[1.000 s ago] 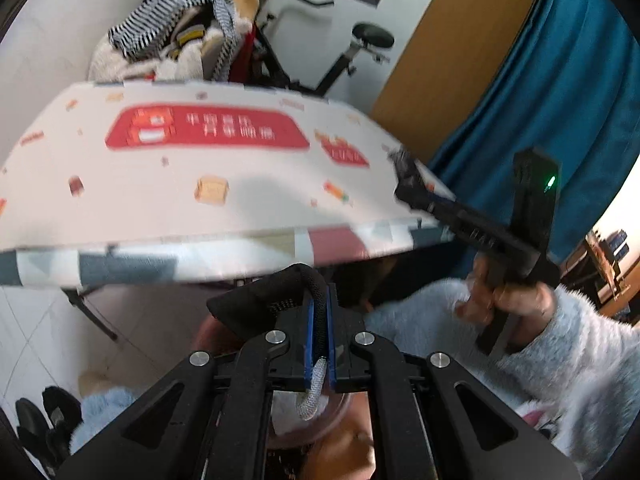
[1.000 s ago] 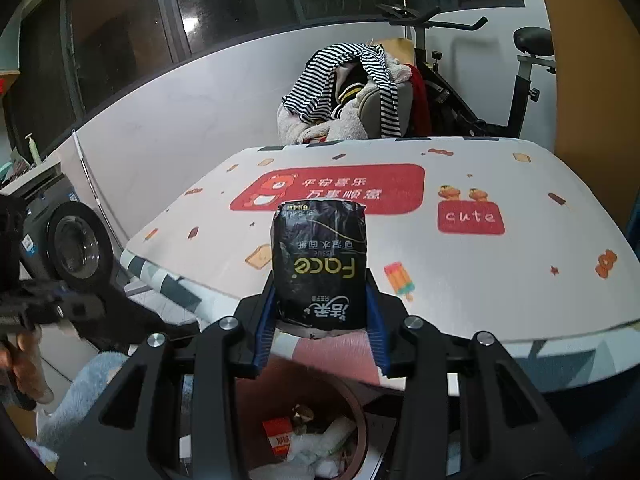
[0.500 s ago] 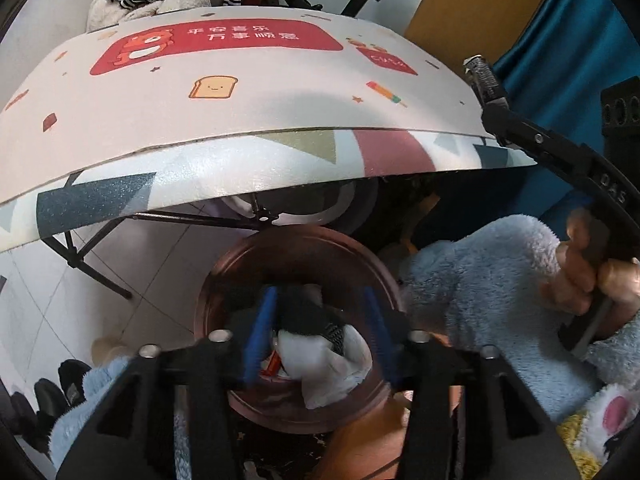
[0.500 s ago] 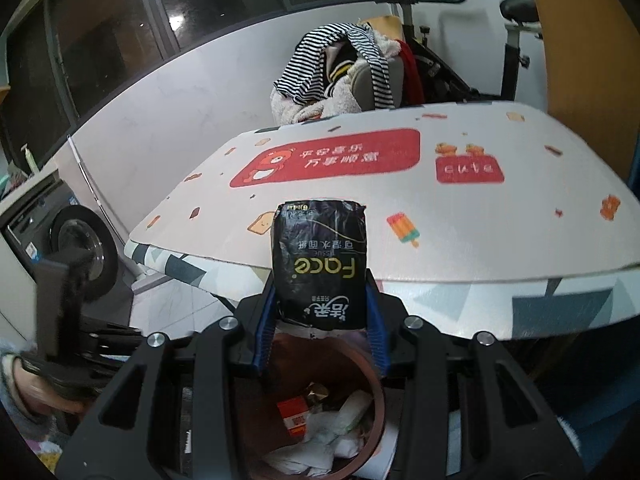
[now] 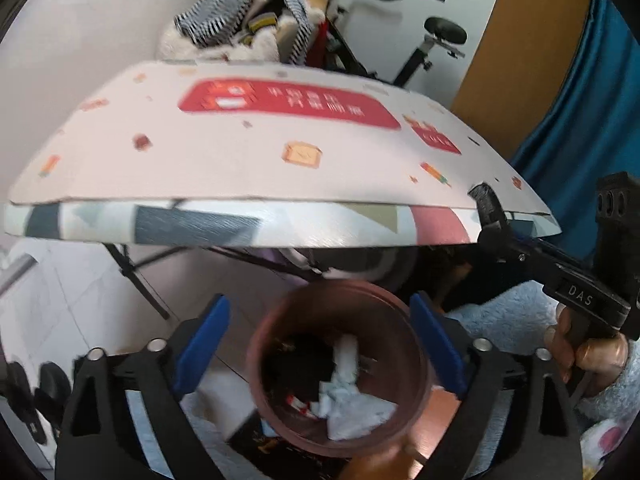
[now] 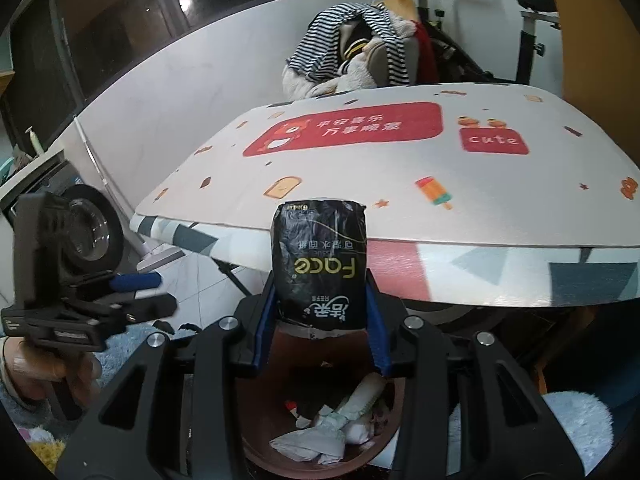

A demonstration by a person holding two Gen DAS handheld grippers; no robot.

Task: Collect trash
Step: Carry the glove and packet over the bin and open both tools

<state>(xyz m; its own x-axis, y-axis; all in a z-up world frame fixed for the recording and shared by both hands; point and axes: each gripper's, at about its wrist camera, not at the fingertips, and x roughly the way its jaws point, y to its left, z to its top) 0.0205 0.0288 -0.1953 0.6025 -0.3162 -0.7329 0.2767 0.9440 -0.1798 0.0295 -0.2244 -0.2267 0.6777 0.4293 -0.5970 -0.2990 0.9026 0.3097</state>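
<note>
Surface [image 6: 460, 200]: printed top, nothing lying on it, standing behind and above bin.
Bin [image 5: 340, 368]: brown, round, on floor below surface's near edge, partly filled w/ crumpled tissue [image 5: 348, 404].
Right claw [image 6: 320, 312]: clenching black tissue pack [image 6: 320, 264], pack upright, long axis along fingers, hanging directly over bin mouth; straight drop, nothing obstructing.
Left claw [image 5: 320, 344]: jaws opening, nothing between them, hovering over same bin, rim lying between fingers.
Exercise bike [image 6: 528, 28], clothes pile [image 6: 356, 48]: far side, irrelevant.
</note>
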